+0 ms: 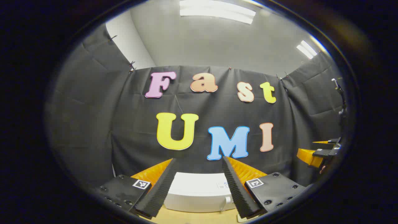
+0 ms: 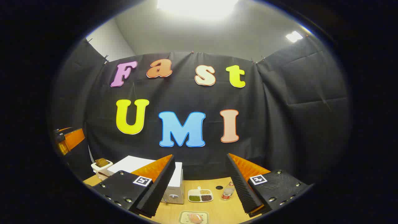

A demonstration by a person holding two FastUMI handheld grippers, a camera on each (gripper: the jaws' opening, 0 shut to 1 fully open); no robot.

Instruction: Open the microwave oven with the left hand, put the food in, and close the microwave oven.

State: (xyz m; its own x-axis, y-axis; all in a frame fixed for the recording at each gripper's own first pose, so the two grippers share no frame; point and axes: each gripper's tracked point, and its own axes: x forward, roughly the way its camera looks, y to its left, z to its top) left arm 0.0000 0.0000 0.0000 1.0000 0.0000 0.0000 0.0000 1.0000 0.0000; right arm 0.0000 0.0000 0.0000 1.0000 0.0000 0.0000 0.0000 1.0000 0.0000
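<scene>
The white microwave [image 1: 199,193] stands on the wooden table low in the left gripper view, its top between the fingers of my left gripper [image 1: 199,159], which is open and holds nothing. In the right gripper view the microwave [image 2: 174,186] sits left of centre with a dial on its front, and its door looks closed. The food, a pinkish piece on a small pale plate [image 2: 194,217], lies on the table nearer to me. Above the table my right gripper [image 2: 200,156] is open and empty. Both grippers are well clear of the microwave and the food.
A divided dish of beans [image 2: 200,195] and a small bottle [image 2: 228,190] stand right of the microwave. A white cup with something brown [image 2: 101,166] is at its left. The other gripper shows at the far right [image 1: 323,152] and at the far left [image 2: 67,140].
</scene>
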